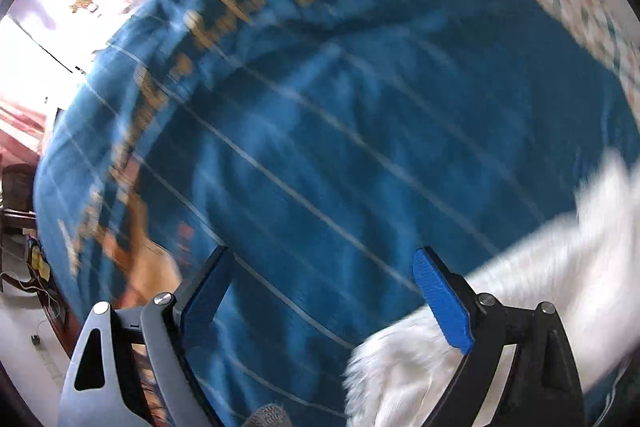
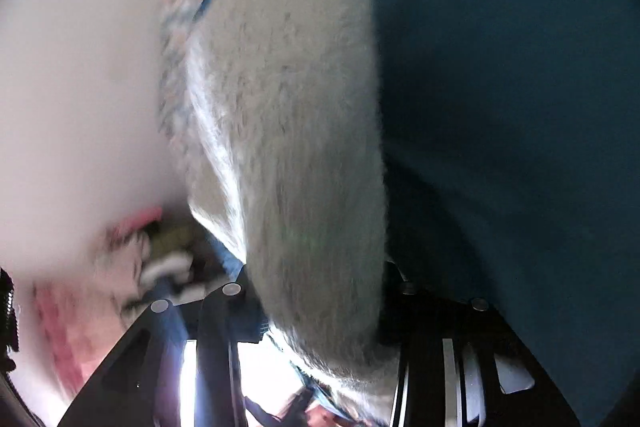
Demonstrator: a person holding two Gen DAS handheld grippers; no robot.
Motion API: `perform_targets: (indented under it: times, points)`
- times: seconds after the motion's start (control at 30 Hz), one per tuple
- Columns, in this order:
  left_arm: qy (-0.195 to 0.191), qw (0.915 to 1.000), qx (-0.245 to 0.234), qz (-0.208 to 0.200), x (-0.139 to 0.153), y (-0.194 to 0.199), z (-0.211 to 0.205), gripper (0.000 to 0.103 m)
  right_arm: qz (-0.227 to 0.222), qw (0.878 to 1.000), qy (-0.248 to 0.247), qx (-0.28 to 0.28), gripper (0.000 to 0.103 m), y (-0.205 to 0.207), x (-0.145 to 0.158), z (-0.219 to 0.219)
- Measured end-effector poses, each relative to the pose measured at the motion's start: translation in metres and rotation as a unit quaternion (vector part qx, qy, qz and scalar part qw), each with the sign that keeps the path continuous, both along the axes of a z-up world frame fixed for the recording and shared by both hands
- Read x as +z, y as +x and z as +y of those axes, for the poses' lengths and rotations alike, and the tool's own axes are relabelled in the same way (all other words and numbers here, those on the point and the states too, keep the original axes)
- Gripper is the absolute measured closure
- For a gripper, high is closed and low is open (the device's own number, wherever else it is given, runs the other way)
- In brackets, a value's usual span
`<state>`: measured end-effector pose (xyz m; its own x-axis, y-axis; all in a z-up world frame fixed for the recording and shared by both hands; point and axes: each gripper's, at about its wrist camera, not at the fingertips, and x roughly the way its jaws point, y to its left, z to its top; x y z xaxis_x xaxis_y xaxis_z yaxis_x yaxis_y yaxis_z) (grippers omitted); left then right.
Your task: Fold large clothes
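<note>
White fleece garment [image 2: 304, 155] pinched between right jaws; left jaws spread over blue bedspread [image 1: 320, 131]

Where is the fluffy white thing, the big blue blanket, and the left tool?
fluffy white garment [image 2: 304, 131], right wrist view, middle of its fur.
blue blanket [image 1: 340, 107], left wrist view, striped middle.
left tool [image 1: 320, 291], left wrist view, gap between its open fingers.

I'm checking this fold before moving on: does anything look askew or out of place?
Nothing looks damaged. The white fuzzy garment lies bunched at one edge of the blue bedspread, not spread flat. The left claw is open and empty; the right claw has fuzzy fabric over it, its grip unclear. Both views are motion-blurred.
</note>
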<state>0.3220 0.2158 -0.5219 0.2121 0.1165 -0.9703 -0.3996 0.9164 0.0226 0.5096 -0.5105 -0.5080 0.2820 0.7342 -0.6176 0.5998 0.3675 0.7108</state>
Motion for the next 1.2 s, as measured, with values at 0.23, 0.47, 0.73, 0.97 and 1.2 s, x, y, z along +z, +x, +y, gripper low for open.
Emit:
perform_targets:
  times: [0.23,0.47,0.73,0.97,1.2]
  points:
    - [-0.023,0.9997,-0.005,-0.003,0.024,-0.037,-0.006,0.011,0.153,0.981,-0.116,0.040,0.041,-0.150,0.007,-0.066]
    - [-0.084,0.9950,-0.036,0.040,-0.026,-0.043,-0.079,0.011,0.169,0.967,-0.150,0.116,0.038,-0.154,0.024,-0.091]
    - [-0.024,0.9933,-0.110,0.028,-0.042,-0.026,-0.127,0.085,0.000,0.934,-0.258,0.248,0.019,-0.050,0.086,-0.083]
    - [-0.016,0.9942,-0.106,-0.005,-0.012,-0.042,-0.117,0.088,-0.141,0.838,-0.259,0.459,0.019,0.056,0.084,0.016]
    - [-0.027,0.9969,-0.073,-0.009,-0.012,-0.040,-0.108,0.089,-0.149,0.802,-0.234,0.529,0.097,0.075,0.069,0.058]
